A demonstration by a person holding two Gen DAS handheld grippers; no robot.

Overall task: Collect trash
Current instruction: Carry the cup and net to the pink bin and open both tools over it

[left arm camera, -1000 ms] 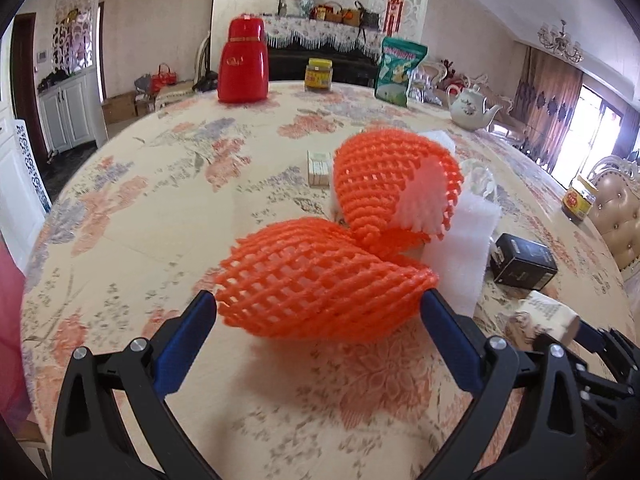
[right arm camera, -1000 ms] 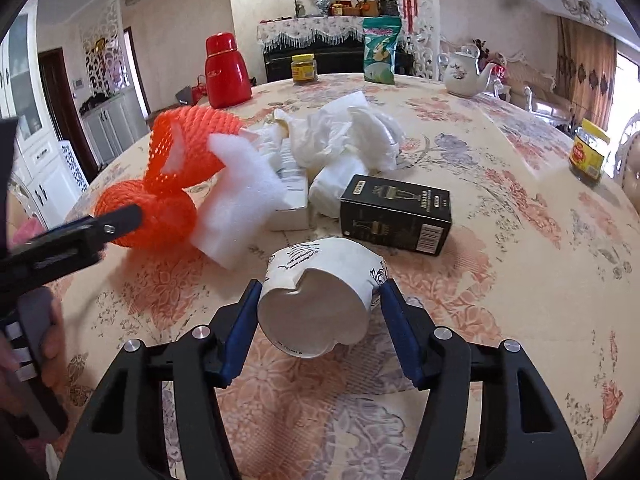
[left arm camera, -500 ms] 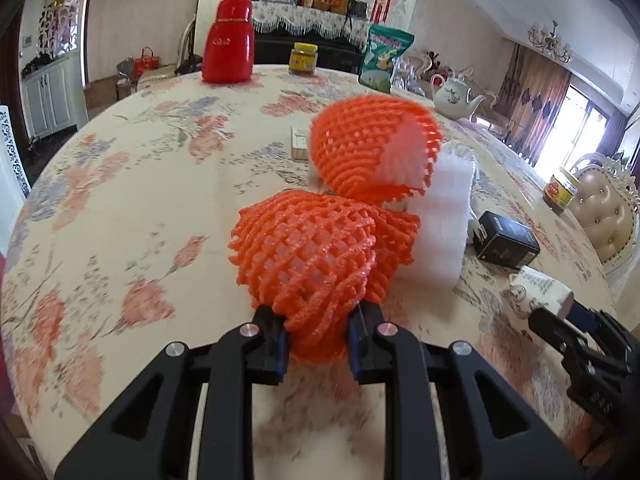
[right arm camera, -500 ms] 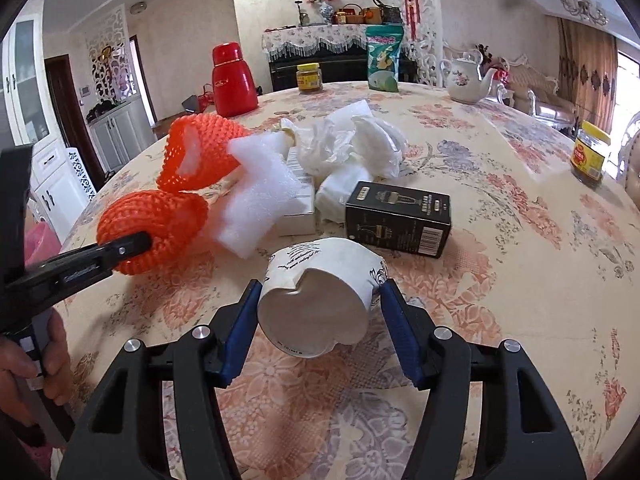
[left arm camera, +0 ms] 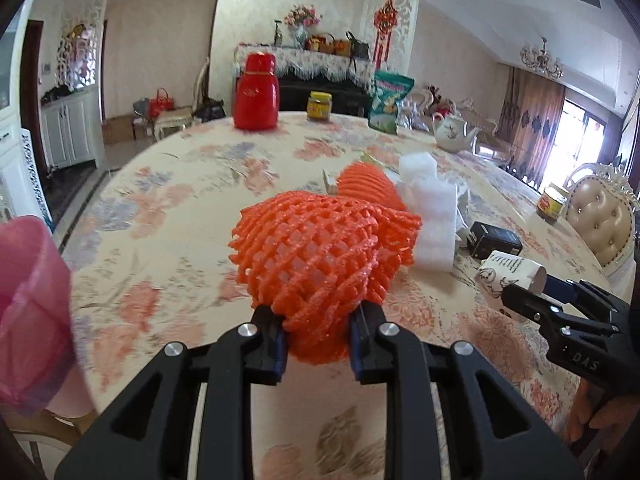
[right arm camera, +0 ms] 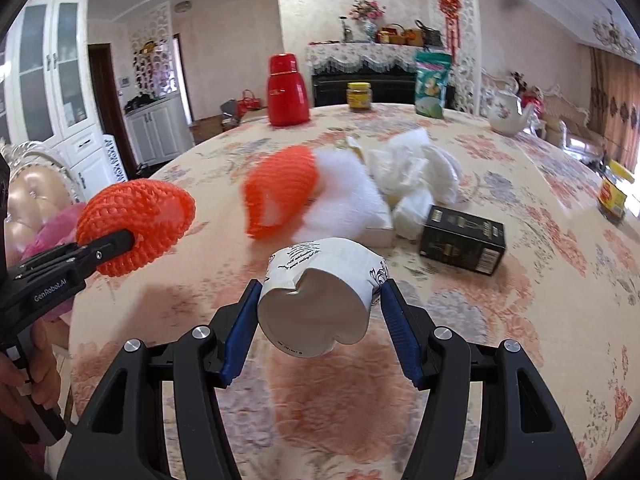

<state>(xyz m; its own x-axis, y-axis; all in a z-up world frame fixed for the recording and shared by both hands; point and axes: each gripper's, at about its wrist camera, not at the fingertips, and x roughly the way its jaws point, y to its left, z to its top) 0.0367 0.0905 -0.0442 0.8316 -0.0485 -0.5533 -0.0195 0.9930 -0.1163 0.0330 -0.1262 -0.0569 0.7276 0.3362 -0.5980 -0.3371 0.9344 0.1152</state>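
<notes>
My left gripper (left arm camera: pixel 318 344) is shut on an orange foam fruit net (left arm camera: pixel 320 252) and holds it above the floral table; the net also shows at the left of the right wrist view (right arm camera: pixel 136 224). My right gripper (right arm camera: pixel 320 316) is shut on a crumpled white paper cup (right arm camera: pixel 320 288), lifted off the table; the cup shows at the right of the left wrist view (left arm camera: pixel 508 276). A second orange net (right arm camera: pixel 280 192), white foam sheets (right arm camera: pixel 348 200), crumpled tissues (right arm camera: pixel 416 172) and a black box (right arm camera: pixel 462 238) lie mid-table.
A pink plastic bag (left arm camera: pixel 32 312) hangs at the table's left edge. A red thermos (right arm camera: pixel 288 92), yellow jar (right arm camera: pixel 359 97), green snack bag (right arm camera: pixel 431 84), white teapot (right arm camera: pixel 510 114) and another jar (right arm camera: pixel 614 196) stand around the far and right rim. Chairs flank the table.
My left gripper closed on the orange net and lifted it up and toward the table's left edge. The right gripper lifted slightly with the cup. The pink bag came into view.
</notes>
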